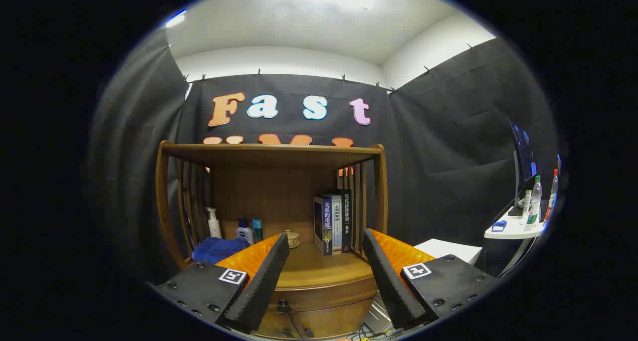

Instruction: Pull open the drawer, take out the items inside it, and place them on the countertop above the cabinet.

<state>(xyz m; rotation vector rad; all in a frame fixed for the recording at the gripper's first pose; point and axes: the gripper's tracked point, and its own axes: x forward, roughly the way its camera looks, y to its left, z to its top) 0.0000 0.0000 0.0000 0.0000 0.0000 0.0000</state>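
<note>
- Nearest the camera, the gripper (326,241) is released: its two fingers (264,278) stand wide apart with nothing between them, raised over the front of the tabletop.
- Drawer (324,291) sits shut just below and between the fingers, directly under the tabletop's front edge; a small dark knob (282,305) shows at its left part.
- Cabinet doors (314,323) lie under the drawer, each with a small handle near the seam.
- Tabletop (319,268) is wooden with a curved front, bare in its near middle between the fingers.
- Books (333,224) stand upright at the back right of the tabletop, beside the slatted side of the hutch (271,154).
- Cup (291,238) on a saucer sits just left of the books, beyond the left finger.
- Bottles (246,230) stand at the back left: a white pump one, a white one with a blue cap and a teal one.
- Blue cloth (219,249) lies bunched in front of the bottles, just beyond the left finger.
- White side table (513,229) stands well apart to the right, carrying water bottles (536,201) and a monitor (523,156).
</note>
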